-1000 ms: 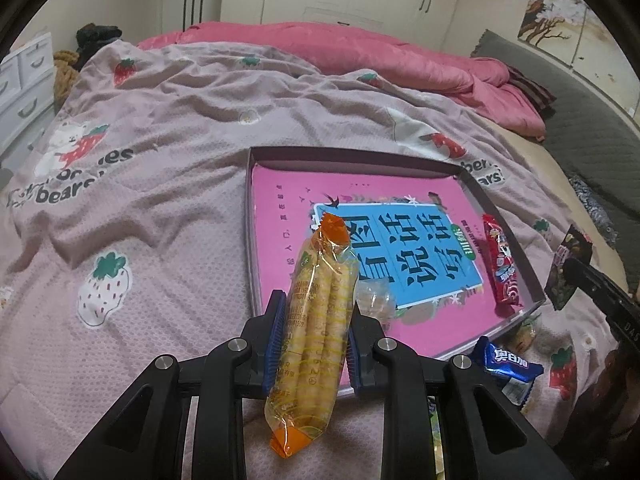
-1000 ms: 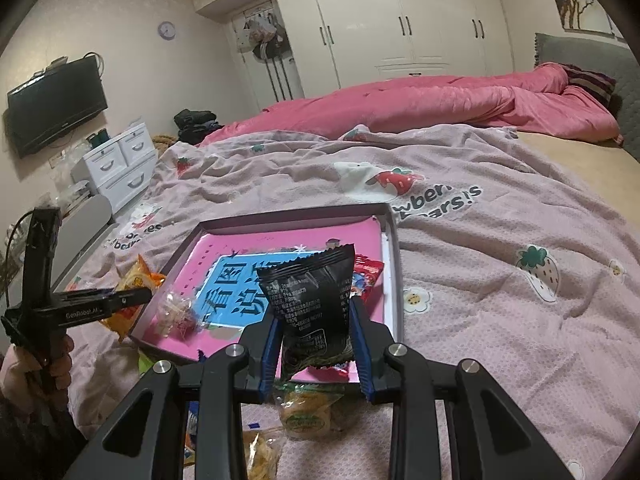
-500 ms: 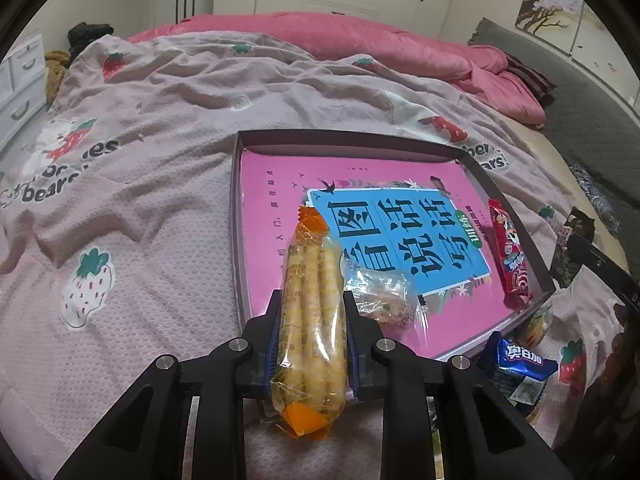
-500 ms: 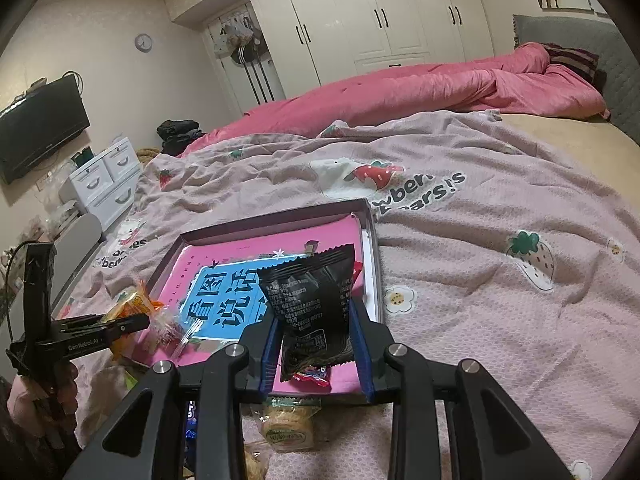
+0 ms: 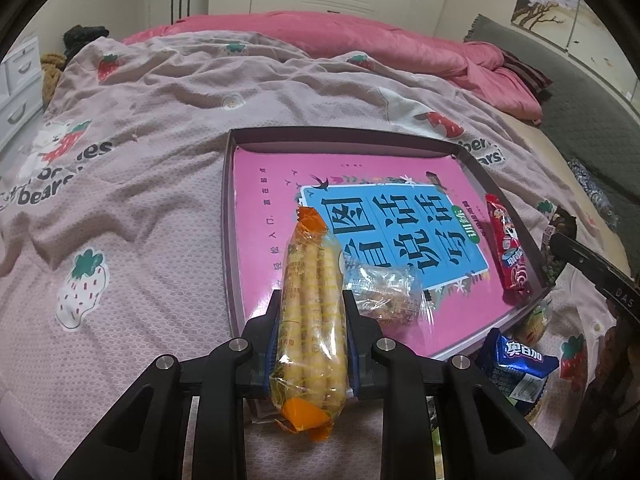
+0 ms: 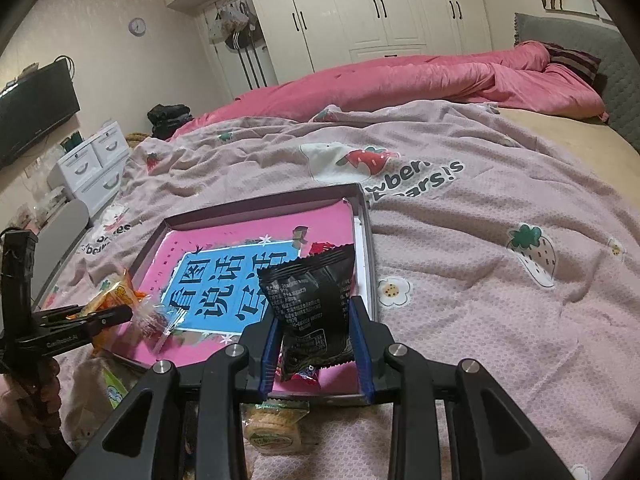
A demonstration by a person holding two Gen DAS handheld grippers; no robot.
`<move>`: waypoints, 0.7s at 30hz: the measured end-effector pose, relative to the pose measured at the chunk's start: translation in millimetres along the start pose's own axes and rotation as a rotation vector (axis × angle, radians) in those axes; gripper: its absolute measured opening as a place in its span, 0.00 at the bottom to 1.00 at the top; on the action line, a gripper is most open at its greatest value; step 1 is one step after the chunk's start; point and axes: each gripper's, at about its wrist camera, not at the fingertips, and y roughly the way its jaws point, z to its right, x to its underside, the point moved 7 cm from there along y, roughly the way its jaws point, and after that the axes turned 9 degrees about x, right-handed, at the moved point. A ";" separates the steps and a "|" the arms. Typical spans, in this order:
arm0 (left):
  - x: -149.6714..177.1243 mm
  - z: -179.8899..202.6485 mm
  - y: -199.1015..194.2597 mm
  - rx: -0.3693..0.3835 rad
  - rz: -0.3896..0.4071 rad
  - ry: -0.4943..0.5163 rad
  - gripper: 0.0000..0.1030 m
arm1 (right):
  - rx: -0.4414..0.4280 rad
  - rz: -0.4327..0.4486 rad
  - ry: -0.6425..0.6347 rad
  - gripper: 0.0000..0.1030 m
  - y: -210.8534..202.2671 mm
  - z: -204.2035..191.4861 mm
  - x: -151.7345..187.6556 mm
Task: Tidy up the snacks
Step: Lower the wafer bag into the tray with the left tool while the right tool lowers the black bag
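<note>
A shallow pink box (image 5: 280,184) with a blue label lies on the bed; it also shows in the right wrist view (image 6: 256,232). My left gripper (image 5: 310,308) is shut on an orange pack of wafer rolls (image 5: 310,320), held over the box's near left corner. A clear-wrapped snack (image 5: 384,300) and a red packet (image 5: 506,248) lie in the box. My right gripper (image 6: 314,324) is shut on a black snack packet (image 6: 312,300), held over the box's near right corner. The left gripper (image 6: 100,314) also shows in the right wrist view.
A blue Oreo pack (image 5: 516,364) and a round cookie pack (image 6: 274,426) lie on the strawberry-print blanket (image 5: 120,220) before the box. A pink duvet (image 6: 420,80) lies at the far side. White drawers (image 6: 92,168) stand left of the bed.
Both grippers have moved forward over the box with their snacks. The wafer pack now hangs beside the clear-wrapped snack; the black packet is over the box's right side.
</note>
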 end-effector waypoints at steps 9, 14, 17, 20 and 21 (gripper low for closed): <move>0.5 -0.3 1.1 0.000 -0.001 -0.001 0.26 | 0.035 -0.034 -0.017 0.32 15.8 0.8 4.4; 0.1 -0.7 1.1 0.000 -0.001 -0.003 0.26 | 0.050 -0.054 -0.016 0.32 23.7 2.6 7.2; 0.0 -1.1 1.1 -0.001 0.000 -0.004 0.26 | 0.049 -0.056 -0.014 0.32 25.2 2.8 7.1; -0.4 -1.8 1.1 -0.002 0.000 -0.005 0.26 | 0.050 -0.058 -0.015 0.32 26.9 3.0 7.0; -0.4 -1.9 1.3 -0.002 -0.001 -0.005 0.26 | 0.051 -0.059 -0.016 0.32 27.5 3.0 7.1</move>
